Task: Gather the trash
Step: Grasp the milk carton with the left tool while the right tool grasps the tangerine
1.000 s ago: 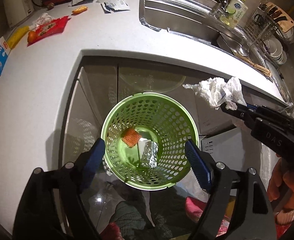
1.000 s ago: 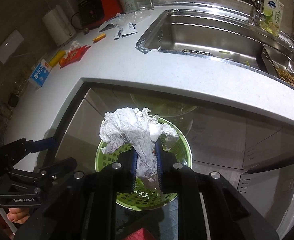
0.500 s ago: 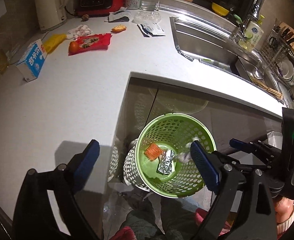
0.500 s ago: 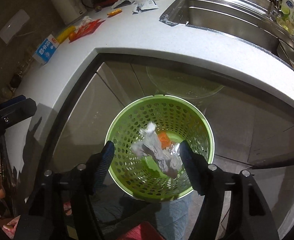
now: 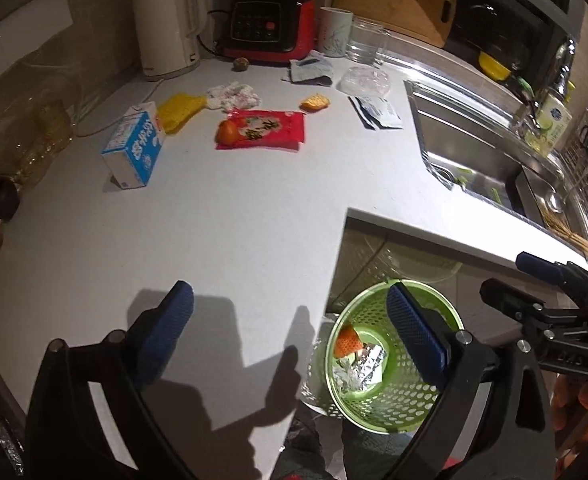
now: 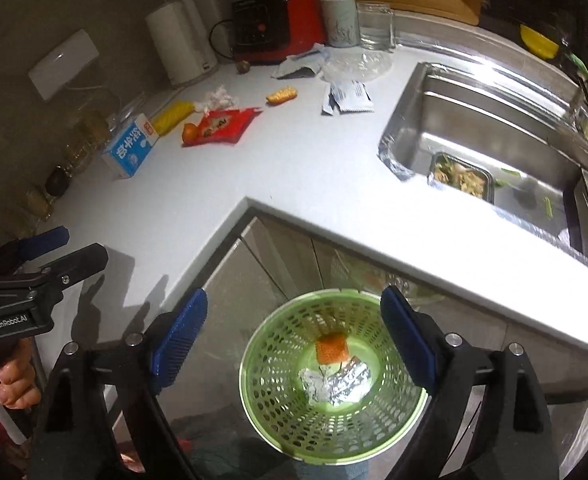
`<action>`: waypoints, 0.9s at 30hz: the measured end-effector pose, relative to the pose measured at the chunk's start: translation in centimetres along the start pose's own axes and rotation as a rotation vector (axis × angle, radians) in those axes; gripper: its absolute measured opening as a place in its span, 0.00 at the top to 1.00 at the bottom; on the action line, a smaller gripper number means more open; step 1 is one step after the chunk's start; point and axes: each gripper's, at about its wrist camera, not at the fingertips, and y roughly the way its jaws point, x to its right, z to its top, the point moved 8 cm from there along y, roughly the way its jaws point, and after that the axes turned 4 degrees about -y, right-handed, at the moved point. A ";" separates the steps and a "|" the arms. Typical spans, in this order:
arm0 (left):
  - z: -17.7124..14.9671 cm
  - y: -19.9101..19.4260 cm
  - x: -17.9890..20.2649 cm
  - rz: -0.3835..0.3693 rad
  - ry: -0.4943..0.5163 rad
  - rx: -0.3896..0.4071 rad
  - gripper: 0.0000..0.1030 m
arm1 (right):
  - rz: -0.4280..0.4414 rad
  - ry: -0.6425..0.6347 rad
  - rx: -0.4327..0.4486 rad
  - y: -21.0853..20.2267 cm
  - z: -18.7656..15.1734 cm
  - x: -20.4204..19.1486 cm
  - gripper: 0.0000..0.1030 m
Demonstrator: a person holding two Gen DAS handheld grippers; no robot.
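**Both tools spread wide above the green basket**

Left wrist view: the left tool hangs over the corner of the white surface with its blue-padded fingers spread wide and nothing between them. Below the edge of the surface sits the green perforated basket, with an orange scrap and a crumpled piece of foil inside. The right tool shows at the right margin. Farther back on the surface lie a red snack wrapper with a small orange fruit at its left end, a blue and white carton, a yellow wrapper, a crumpled tissue, a small orange snack piece and a white sachet. The steel sink is set into the surface on the right.

Right wrist view: the right tool is likewise released, its fingers wide apart and empty, directly above the basket. The orange scrap and the foil rest on the basket's bottom, touching. The left tool appears at the left edge, over the surface. A foil tray of food sits in the sink.
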 end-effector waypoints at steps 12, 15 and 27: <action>7.6 3.2 -10.5 0.183 -0.181 0.067 0.08 | 0.109 -0.157 0.041 5.1 11.6 -5.5 0.04; 9.0 5.1 -12.7 0.223 -0.222 0.059 0.08 | 0.131 -0.188 0.027 7.3 13.6 -6.6 0.04; 11.8 12.0 -17.5 0.329 -0.263 0.022 0.08 | 0.228 -0.307 -0.027 16.7 18.8 -10.2 0.10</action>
